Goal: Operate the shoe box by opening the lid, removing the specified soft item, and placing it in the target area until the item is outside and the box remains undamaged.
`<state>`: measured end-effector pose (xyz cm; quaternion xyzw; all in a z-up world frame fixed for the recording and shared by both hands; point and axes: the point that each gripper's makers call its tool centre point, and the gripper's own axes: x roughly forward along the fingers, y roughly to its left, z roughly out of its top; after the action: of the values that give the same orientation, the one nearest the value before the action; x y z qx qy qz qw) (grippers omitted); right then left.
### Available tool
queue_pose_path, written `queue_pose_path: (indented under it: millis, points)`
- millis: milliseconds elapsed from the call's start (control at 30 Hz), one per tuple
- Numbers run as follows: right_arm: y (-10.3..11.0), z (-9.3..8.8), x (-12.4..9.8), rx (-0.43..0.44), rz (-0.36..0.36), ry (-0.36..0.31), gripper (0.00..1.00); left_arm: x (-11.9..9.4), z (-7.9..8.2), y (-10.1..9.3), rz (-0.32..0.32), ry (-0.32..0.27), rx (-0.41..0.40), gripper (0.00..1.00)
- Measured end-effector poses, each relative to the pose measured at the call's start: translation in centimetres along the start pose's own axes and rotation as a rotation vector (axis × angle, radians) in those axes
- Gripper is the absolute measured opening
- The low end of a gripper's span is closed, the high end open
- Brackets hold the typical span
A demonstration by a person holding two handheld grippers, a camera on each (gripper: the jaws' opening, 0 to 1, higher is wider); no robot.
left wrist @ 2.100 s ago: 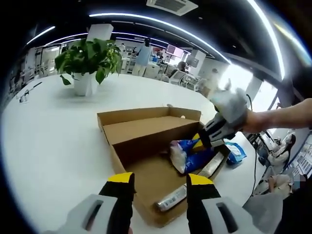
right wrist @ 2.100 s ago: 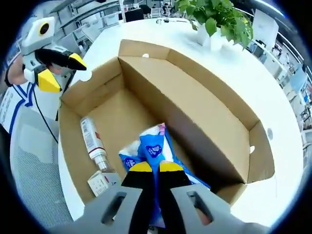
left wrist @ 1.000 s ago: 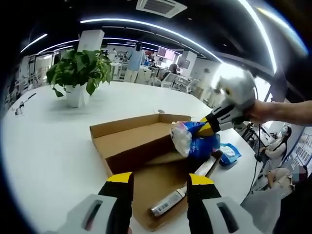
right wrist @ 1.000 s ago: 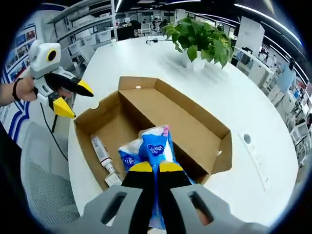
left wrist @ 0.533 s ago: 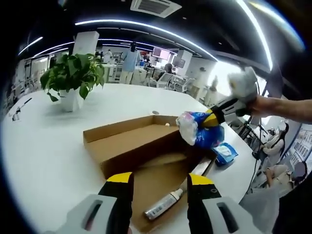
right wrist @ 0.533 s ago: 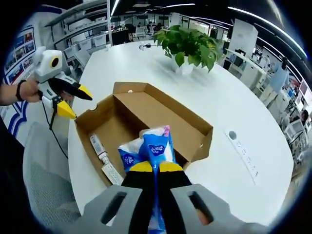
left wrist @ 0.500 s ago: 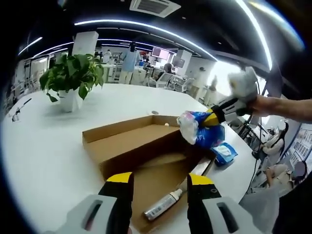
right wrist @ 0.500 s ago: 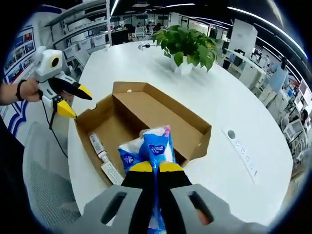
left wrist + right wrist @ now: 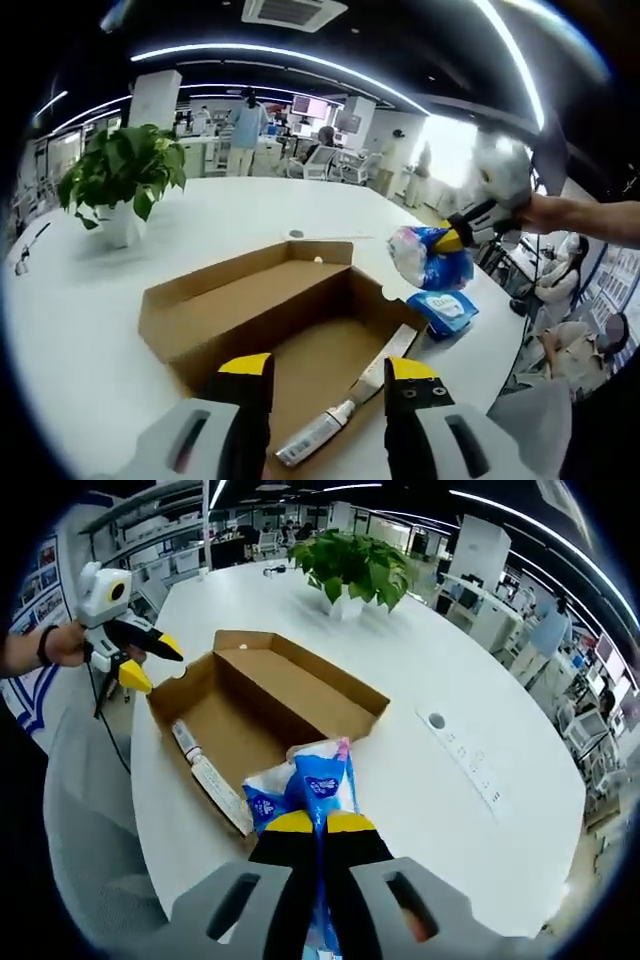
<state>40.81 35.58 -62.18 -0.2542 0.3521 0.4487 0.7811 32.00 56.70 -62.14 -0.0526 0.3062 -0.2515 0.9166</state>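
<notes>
The open cardboard shoe box (image 9: 210, 310) lies on the white table, its lid folded back along the far side. A white tube (image 9: 315, 437) and a flat carton (image 9: 385, 356) lie inside it. My right gripper (image 9: 319, 823) is shut on a soft blue and white tissue pack (image 9: 318, 778), held in the air beyond the box's (image 9: 290, 695) near end. In the left gripper view that pack (image 9: 430, 258) hangs to the right of the box, above the table. My left gripper (image 9: 330, 370) stands open and empty before the box's near edge; the left gripper (image 9: 155, 662) is at the box's far corner.
A second blue pack (image 9: 443, 311) lies on the table right of the box. A potted plant (image 9: 345, 565) stands farther back. A power strip (image 9: 470, 765) sits in the tabletop. A grey chair (image 9: 75, 780) stands at the table's edge. People sit at desks behind.
My right gripper has carried the tissue pack up out of the box and off past its end. The left gripper has stayed open by the box.
</notes>
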Motion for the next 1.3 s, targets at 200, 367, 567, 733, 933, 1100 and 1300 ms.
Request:
queue_pose_path:
  millis: [200,367,567,733,933,1100,1300]
  points:
    - [-1.7,-4.3,-2.5,0.055,-0.040,0.017,0.00,0.2,0.3,-1.1,-0.011,0.011,0.028,0.46]
    - [-2.6,-7.6,-4.3,0.071,-0.068,0.040,0.00,0.1,0.3,-1.2,-0.010,0.025,0.038,0.46]
    - [-3.5,-11.0,-6.1,0.062,-0.085,0.068,0.00,0.0,0.4,-1.7,0.000,0.042,0.058,0.46]
    - [-4.2,-13.7,-7.5,0.077,-0.096,0.086,0.00,0.1,0.8,-2.2,0.004,0.044,0.067,0.46]
    - [-5.3,-16.7,-9.2,0.088,-0.114,0.110,0.00,0.4,0.8,-3.0,0.004,0.053,0.073,0.46]
    - [-5.7,-19.3,-10.4,0.091,-0.118,0.140,0.00,0.7,0.9,-3.4,0.006,0.057,0.074,0.46]
    - [-6.3,-21.9,-11.6,0.114,-0.124,0.158,0.00,1.2,1.1,-4.0,0.007,0.058,0.070,0.46]
